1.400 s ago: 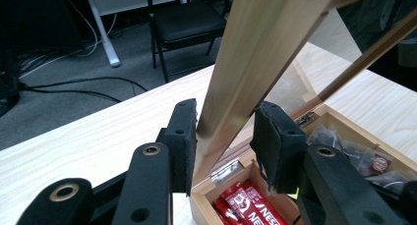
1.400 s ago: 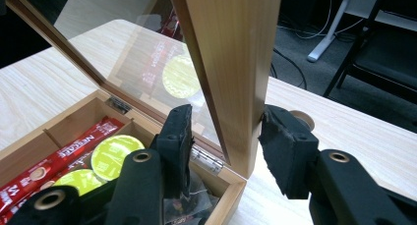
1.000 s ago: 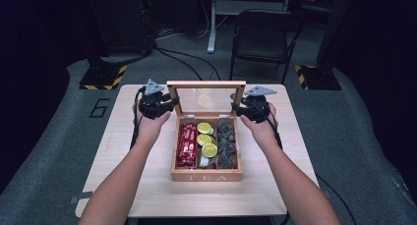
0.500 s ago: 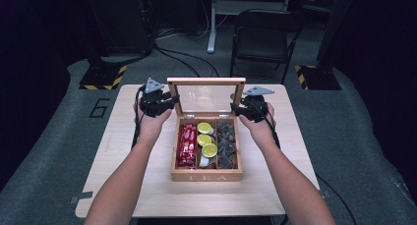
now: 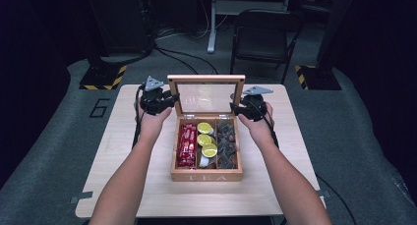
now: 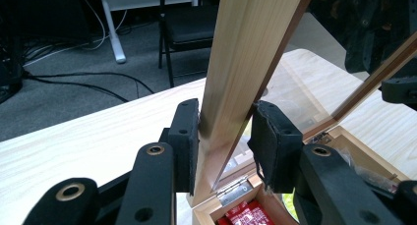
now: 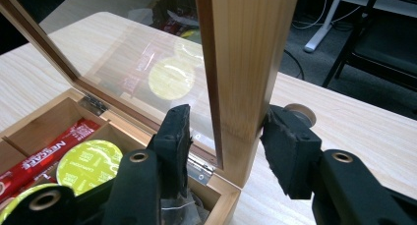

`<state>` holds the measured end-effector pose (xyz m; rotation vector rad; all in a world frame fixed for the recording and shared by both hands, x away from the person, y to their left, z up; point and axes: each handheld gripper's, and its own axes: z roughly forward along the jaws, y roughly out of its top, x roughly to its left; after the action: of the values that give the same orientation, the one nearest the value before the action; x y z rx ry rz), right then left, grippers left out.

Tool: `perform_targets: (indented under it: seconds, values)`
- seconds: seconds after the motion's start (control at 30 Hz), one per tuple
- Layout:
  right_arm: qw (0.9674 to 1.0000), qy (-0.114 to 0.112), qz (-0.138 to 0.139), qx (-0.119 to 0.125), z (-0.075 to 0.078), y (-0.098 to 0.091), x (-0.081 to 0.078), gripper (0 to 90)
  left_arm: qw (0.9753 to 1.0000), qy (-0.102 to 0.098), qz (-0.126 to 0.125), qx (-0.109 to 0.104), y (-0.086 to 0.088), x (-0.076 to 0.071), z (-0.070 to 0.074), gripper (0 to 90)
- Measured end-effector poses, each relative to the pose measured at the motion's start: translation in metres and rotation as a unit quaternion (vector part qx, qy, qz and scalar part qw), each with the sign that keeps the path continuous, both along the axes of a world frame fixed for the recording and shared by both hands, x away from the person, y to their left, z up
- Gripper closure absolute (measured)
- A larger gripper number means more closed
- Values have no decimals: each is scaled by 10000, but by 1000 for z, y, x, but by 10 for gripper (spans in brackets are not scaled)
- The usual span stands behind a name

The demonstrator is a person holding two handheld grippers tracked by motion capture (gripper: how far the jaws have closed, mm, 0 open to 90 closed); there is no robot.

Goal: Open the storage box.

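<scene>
A wooden tea box (image 5: 206,176) stands mid-table with its glass-paned lid (image 5: 205,78) raised upright. Inside lie red sachets (image 5: 187,145), lime-green capsules (image 5: 206,139) and dark packets (image 5: 227,145). My left gripper (image 5: 169,99) is at the lid's left edge. In the left gripper view its pads (image 6: 189,136) press both faces of the lid frame (image 6: 246,63). My right gripper (image 5: 235,108) straddles the lid's right edge. In the right gripper view the outer pad (image 7: 285,141) touches the lid frame (image 7: 246,53), while the inner pad stands a little off the glass side.
The light wooden table (image 5: 123,136) has bare room to the left, right and front of the box. A black chair (image 5: 260,38) and cables sit on the floor beyond the far edge. A small round fitting (image 7: 300,112) lies on the table behind the lid.
Both hands have barely shifted; the lid stays upright with a gripper at each side edge.
</scene>
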<state>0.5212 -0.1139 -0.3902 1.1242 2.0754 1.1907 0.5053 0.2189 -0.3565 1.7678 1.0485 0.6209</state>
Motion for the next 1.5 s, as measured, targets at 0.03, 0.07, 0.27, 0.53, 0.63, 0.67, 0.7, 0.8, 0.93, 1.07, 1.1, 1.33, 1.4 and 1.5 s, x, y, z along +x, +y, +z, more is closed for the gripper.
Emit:
perform_targets:
  seconds: [0.03,0.07,0.27,0.53,0.63,0.67,0.7,0.8,0.93,1.07,1.1,1.33,1.4,1.5]
  values:
    - [10000,2,2,-8,-1,0,1,530,10000,5,4,-3,0,0,0,637]
    - [10000,8,17,-3,-2,1,1,529,10000,16,22,-2,0,1,0,638]
    - [9999,92,-70,21,-6,1,5,520,9999,34,92,-85,-1,2,0,637]
    - [9998,148,-142,85,-11,-1,9,528,9997,63,171,-187,-2,4,-1,635]
    - [9998,143,-94,36,-13,1,9,536,9997,50,171,-185,-1,5,-1,635]
    - [9998,144,-97,28,-13,2,9,540,9997,49,178,-182,-1,5,-2,635]
    - [9999,144,-72,15,-14,2,10,543,9997,55,175,-170,-1,5,-1,636]
    - [9998,148,-121,-14,-16,4,10,552,9997,65,178,-164,-2,6,-1,636]
    - [9996,220,-151,-1,-18,3,11,574,9997,53,194,-157,-2,6,-2,636]
    - [9996,214,-152,-42,-19,3,12,581,9995,68,210,-205,-2,6,-3,636]
    - [9996,229,-151,-25,-20,3,13,582,9995,69,218,-212,-2,6,-3,636]
    - [9996,196,-167,-80,-20,3,14,617,9991,96,217,-345,-1,8,-5,631]
    - [9994,277,-187,-61,-20,2,14,641,9989,113,243,-374,-1,7,-6,629]
    - [9995,270,-178,-56,-21,1,14,643,9987,123,289,-407,-3,7,-8,621]
